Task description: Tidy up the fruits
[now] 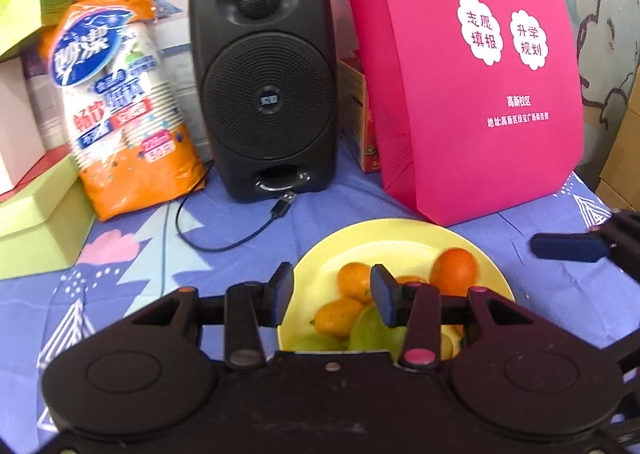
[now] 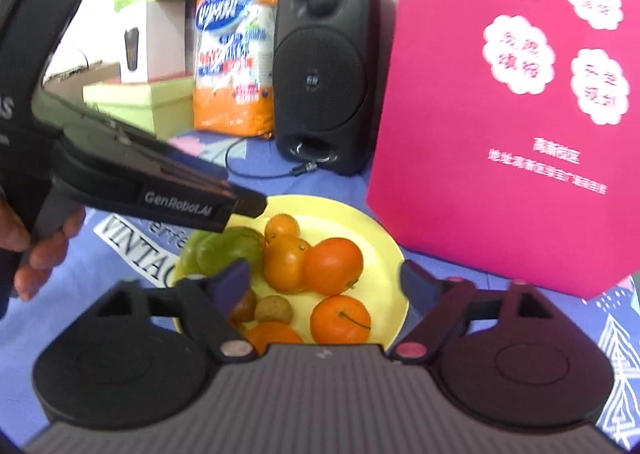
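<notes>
A yellow plate (image 1: 384, 242) (image 2: 368, 225) on the blue patterned cloth holds several fruits: oranges (image 2: 334, 266), smaller yellow-orange citrus (image 1: 354, 280), green fruit (image 2: 228, 250) (image 1: 372, 330) and small brown round fruits (image 2: 274, 308). My left gripper (image 1: 332, 296) is open and empty, hovering over the plate's near side. My right gripper (image 2: 324, 282) is open and empty, also above the plate. One right finger (image 1: 568, 248) shows at the right edge of the left wrist view. The left gripper's body (image 2: 160, 189) reaches over the plate's left side in the right wrist view.
A black speaker (image 1: 264, 81) with a loose cable (image 1: 224, 238) stands behind the plate. A pink bag (image 1: 472, 85) stands at the right, an orange pack of paper cups (image 1: 124, 101) and green boxes (image 1: 36, 221) at the left.
</notes>
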`<state>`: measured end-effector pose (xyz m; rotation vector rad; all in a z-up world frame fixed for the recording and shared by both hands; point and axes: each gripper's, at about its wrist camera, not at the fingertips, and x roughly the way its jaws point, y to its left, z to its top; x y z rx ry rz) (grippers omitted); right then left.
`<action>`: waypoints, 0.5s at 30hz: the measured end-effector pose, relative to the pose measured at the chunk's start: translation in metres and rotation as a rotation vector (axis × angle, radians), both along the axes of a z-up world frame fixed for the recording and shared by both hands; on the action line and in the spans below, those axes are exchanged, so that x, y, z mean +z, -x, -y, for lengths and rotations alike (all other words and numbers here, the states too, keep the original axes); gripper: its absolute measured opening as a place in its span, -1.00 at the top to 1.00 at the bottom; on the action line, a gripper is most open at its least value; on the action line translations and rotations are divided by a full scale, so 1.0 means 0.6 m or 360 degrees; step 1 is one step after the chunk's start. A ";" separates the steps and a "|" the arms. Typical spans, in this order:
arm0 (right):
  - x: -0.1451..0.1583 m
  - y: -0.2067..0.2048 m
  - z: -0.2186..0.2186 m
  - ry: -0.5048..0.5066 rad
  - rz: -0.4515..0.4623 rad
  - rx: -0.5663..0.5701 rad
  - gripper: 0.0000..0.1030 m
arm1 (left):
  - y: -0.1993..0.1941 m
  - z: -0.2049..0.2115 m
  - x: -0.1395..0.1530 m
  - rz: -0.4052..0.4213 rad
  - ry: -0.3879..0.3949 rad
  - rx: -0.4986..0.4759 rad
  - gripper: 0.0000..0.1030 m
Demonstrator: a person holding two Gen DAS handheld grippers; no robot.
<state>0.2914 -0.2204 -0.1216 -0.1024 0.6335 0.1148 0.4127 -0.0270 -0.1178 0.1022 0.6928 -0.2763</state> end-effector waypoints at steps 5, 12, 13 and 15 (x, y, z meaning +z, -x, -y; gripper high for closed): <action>0.022 0.038 0.002 -0.0127 0.0035 -0.0055 -0.89 | 0.032 -0.021 0.014 0.0015 0.0030 0.0061 -0.23; 0.050 0.096 -0.015 -0.0189 0.0048 -0.0188 -1.00 | 0.124 -0.042 0.051 0.0101 0.0046 0.0147 -1.00; 0.051 0.108 -0.019 -0.0198 0.0039 -0.0203 -1.00 | 0.143 -0.045 0.058 0.0116 0.0037 0.0155 -1.00; 0.052 0.134 -0.028 -0.0210 0.0022 -0.0236 -1.00 | 0.173 -0.052 0.065 0.0123 0.0032 0.0162 -1.00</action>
